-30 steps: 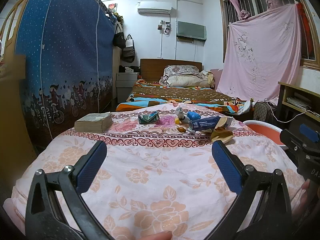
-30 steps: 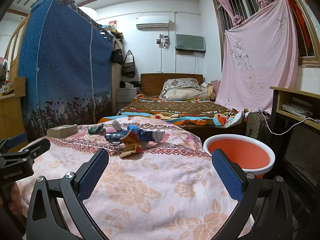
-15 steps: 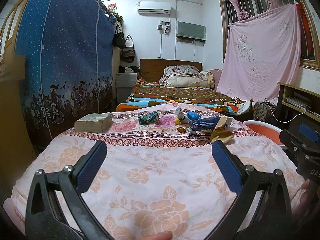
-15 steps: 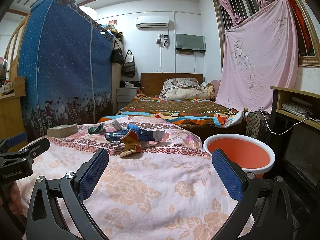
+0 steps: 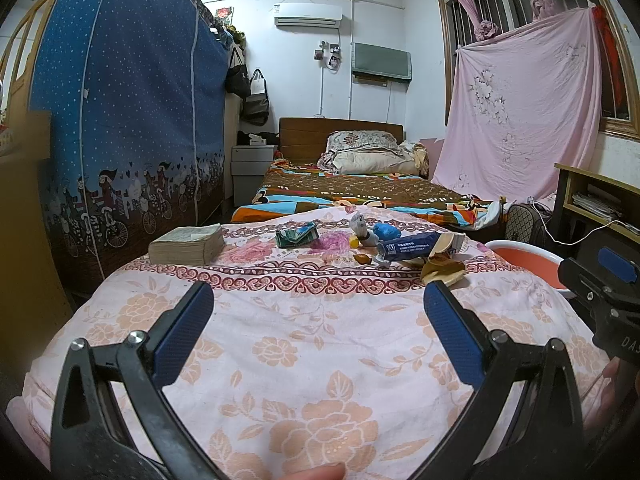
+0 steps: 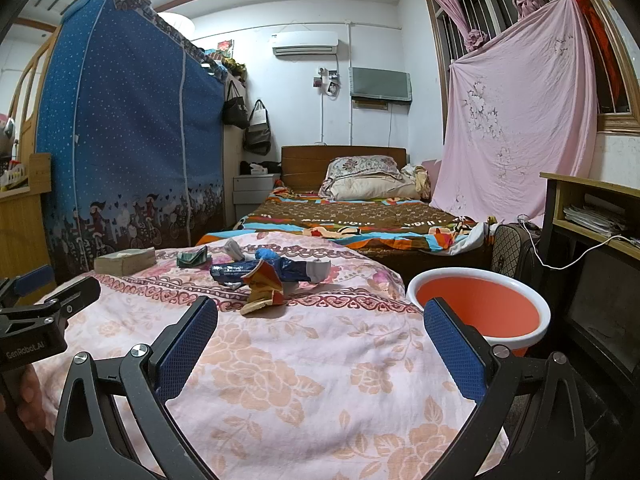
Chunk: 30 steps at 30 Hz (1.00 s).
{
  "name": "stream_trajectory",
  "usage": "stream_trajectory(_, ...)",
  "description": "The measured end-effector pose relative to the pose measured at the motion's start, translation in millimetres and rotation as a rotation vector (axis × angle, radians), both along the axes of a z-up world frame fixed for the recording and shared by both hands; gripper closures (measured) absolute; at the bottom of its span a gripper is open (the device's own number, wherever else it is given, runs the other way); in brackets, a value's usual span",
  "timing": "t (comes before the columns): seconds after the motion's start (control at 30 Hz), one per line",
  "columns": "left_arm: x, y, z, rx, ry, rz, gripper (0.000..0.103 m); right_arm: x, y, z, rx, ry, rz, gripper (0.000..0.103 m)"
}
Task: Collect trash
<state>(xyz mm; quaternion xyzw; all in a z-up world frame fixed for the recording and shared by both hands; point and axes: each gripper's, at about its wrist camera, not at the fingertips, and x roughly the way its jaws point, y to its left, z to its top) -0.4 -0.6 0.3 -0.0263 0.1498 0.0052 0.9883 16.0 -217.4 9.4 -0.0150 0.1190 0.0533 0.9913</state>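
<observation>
Left gripper point(image 5: 319, 308) jaws wide and empty, right gripper point(image 6: 320, 322) jaws wide and empty, trash pile point(image 5: 384, 242) on floral bedspread point(image 5: 320, 332) well beyond both jaws, orange basin point(image 6: 478, 306) just beside right jaw of right gripper

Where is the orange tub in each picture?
Left wrist view: the orange tub peeks out at the right edge, mostly hidden behind the flowery blanket.
Right wrist view: the tub sits in plain sight at right of centre, beside the blanket's edge.
Shared landmark: the long blue wrapper in the trash pile.
</observation>
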Motion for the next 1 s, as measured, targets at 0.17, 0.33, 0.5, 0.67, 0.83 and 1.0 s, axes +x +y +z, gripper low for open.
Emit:
stream_trajectory(0.17, 0.0, 0.1, -0.1, 0.000, 0.000, 0.000, 0.014, -0.1, 0.0, -0.1, 0.000, 0.000, 0.000, 0.000)
stream_trajectory(0.33, 0.0, 0.1, -0.1, 0.000, -0.001, 0.000, 0.014, -0.1, 0.0, 0.0, -0.001, 0.000, 0.000, 0.000)
stream_trajectory(0.5, 0.0, 0.0, -0.1, 0.001, -0.001, 0.000, 0.014, 0.0, -0.2, 0.0, -0.001, 0.000, 0.000, 0.000)
stream_trajectory(0.67, 0.0, 0.1, -0.1, 0.000, -0.001, 0.000, 0.014, 0.5, -1.4, 0.6, -0.001, 0.000, 0.001, 0.000)
stream_trajectory(0.83, -0.1, 0.0, -0.1, 0.001, -0.001, 0.000, 0.014, 0.4, -0.2, 0.2, -0.001, 0.004, 0.003, 0.000)
stream_trajectory(1.0, -0.1, 0.0, -0.1, 0.001, -0.001, 0.000, 0.014, 0.5, -2.0, -0.3, -0.004, 0.007, 0.002, 0.000)
